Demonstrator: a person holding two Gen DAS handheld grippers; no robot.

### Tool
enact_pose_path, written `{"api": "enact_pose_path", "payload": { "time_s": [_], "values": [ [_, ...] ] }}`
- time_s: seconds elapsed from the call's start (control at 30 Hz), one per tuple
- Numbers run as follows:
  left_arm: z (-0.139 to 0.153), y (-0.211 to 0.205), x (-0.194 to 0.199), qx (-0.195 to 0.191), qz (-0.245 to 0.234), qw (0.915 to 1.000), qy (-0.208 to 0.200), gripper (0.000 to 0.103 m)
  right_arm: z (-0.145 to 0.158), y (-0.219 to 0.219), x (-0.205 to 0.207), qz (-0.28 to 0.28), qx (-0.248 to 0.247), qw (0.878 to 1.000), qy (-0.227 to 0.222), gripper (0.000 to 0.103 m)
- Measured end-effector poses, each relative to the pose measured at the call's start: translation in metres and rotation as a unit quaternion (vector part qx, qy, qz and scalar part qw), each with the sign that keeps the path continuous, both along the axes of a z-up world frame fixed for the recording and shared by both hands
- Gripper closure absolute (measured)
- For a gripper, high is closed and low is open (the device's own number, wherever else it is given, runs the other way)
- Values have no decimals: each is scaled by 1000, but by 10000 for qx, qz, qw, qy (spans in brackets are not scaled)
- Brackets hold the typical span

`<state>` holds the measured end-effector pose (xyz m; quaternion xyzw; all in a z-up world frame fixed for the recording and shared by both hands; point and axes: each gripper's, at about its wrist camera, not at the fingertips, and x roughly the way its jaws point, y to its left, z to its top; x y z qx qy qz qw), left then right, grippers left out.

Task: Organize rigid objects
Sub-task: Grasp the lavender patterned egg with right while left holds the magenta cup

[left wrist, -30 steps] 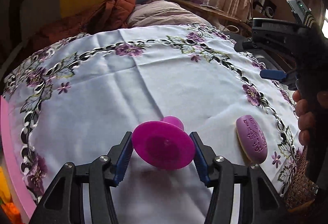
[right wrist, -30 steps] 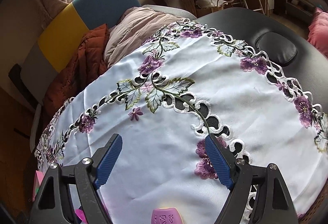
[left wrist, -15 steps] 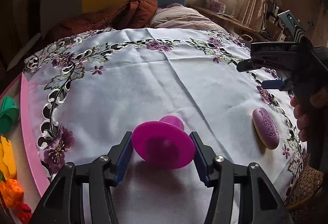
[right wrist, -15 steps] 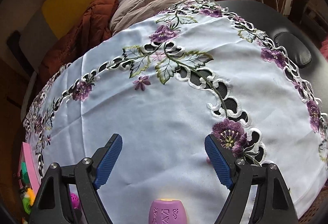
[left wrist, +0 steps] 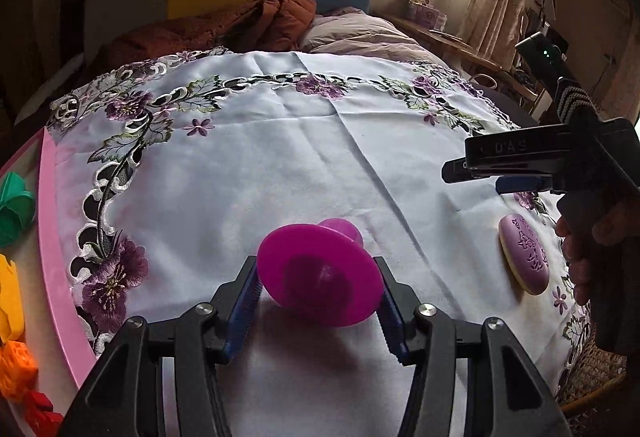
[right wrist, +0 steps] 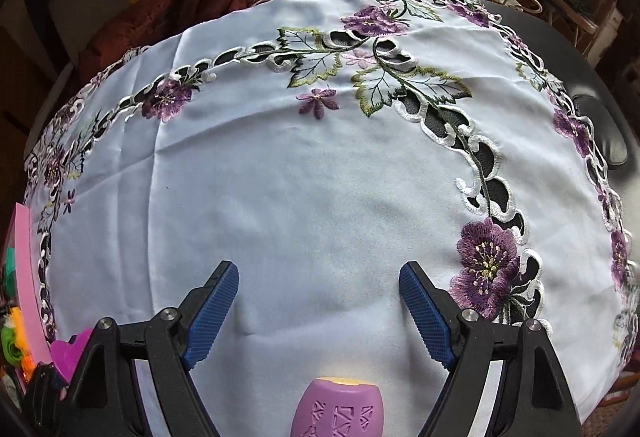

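My left gripper (left wrist: 318, 279) is shut on a magenta plastic cup-shaped toy (left wrist: 318, 277), held by its round rim just above the white embroidered tablecloth (left wrist: 248, 189). A purple oval piece with a yellow underside (left wrist: 524, 257) lies on the cloth to the right. My right gripper (right wrist: 320, 301) is open and empty, hovering above the cloth with the purple oval piece (right wrist: 338, 407) below and behind its fingertips. The right gripper also shows in the left wrist view (left wrist: 516, 165), above the purple piece. The magenta toy shows at the lower left of the right wrist view (right wrist: 70, 353).
A pink-rimmed tray (left wrist: 52, 257) sits at the left edge with green (left wrist: 14, 209), yellow (left wrist: 8, 301), orange (left wrist: 16, 369) and red (left wrist: 38, 411) toys. A woven basket (left wrist: 592, 385) stands at the lower right. A bed with blankets (left wrist: 256, 29) lies behind the table.
My left gripper has swung left with the magenta toy, bringing the pink tray and its toys into view. My right gripper has moved lower over the cloth, staying open.
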<state>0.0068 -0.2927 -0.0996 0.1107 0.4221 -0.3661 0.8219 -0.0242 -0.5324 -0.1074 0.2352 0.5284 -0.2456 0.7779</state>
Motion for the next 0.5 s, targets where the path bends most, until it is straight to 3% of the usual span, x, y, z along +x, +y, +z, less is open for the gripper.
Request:
{"api": "enact_pose_path", "payload": {
  "time_s": [0.23,0.5],
  "values": [
    [5,17,1,58,242,9997,51,49,0,3,0,45,-61,10000,31,18],
    [17,49,-13,21,230,9997,-33,49,11,-8,-20,-335,404,9984,-198,18]
  ]
}}
